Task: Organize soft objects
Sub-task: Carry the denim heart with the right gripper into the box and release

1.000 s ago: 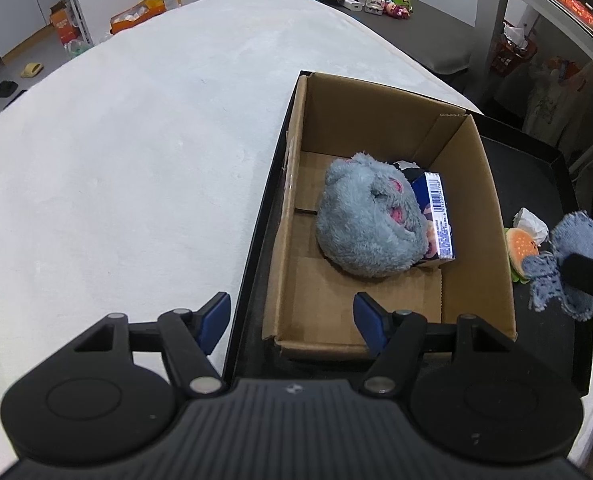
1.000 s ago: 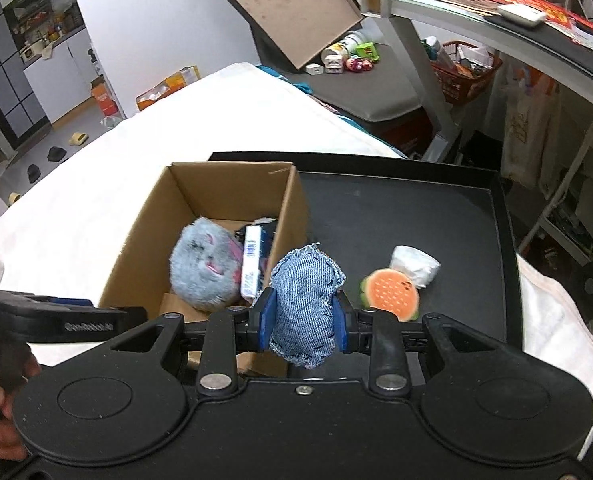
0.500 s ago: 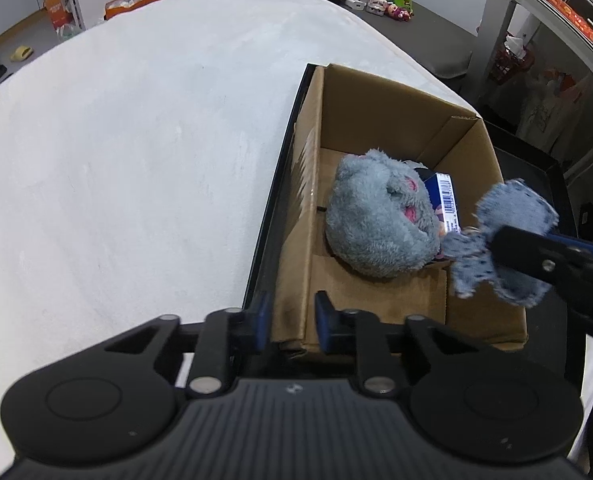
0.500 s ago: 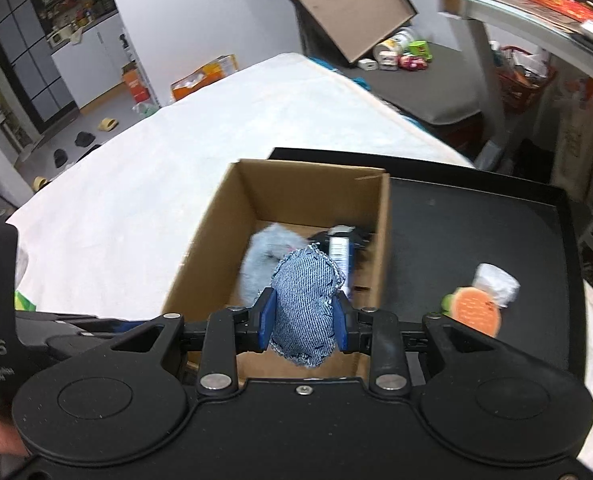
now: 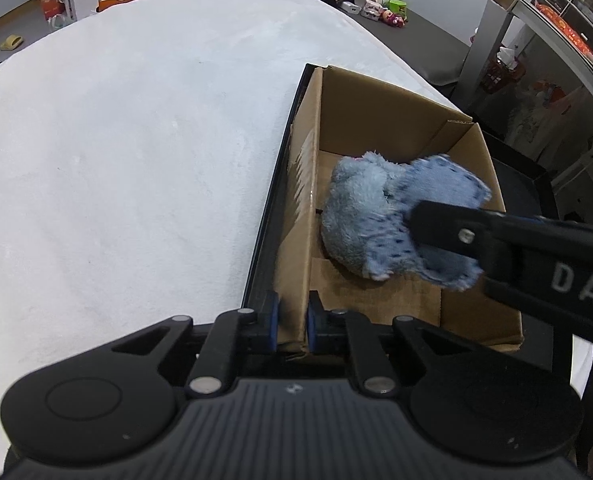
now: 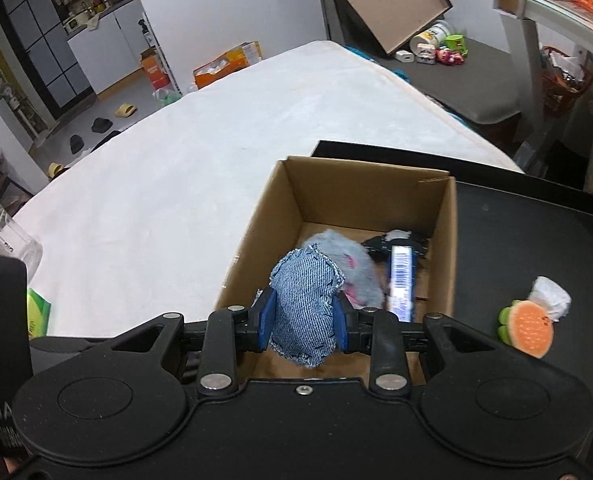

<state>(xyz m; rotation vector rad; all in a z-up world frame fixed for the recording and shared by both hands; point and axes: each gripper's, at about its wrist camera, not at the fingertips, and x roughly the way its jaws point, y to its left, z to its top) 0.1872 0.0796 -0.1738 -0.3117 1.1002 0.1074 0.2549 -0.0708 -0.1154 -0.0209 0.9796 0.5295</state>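
An open cardboard box [image 5: 376, 120] stands on a black tray [image 6: 516, 240]. Inside lie a grey plush toy [image 5: 356, 208] and a blue barcoded packet [image 6: 401, 280]. My left gripper [image 5: 292, 320] is shut on the box's left wall at the near corner, its blue pads pressing the cardboard. My right gripper [image 6: 303, 320] is shut on a blue denim soft piece [image 6: 304, 300]. It holds the piece over the near part of the box, just above the plush. In the left wrist view the denim piece [image 5: 444, 184] hides part of the plush.
An orange-slice soft toy [image 6: 530, 334] and a white wad [image 6: 550, 300] lie on the tray right of the box. The tray sits on a wide white padded surface [image 5: 116, 160]. A green packet [image 6: 36, 312] lies at its near left edge.
My left gripper went from open to shut on the box's left wall. My right gripper carried the denim piece leftward from above the tray to above the box.
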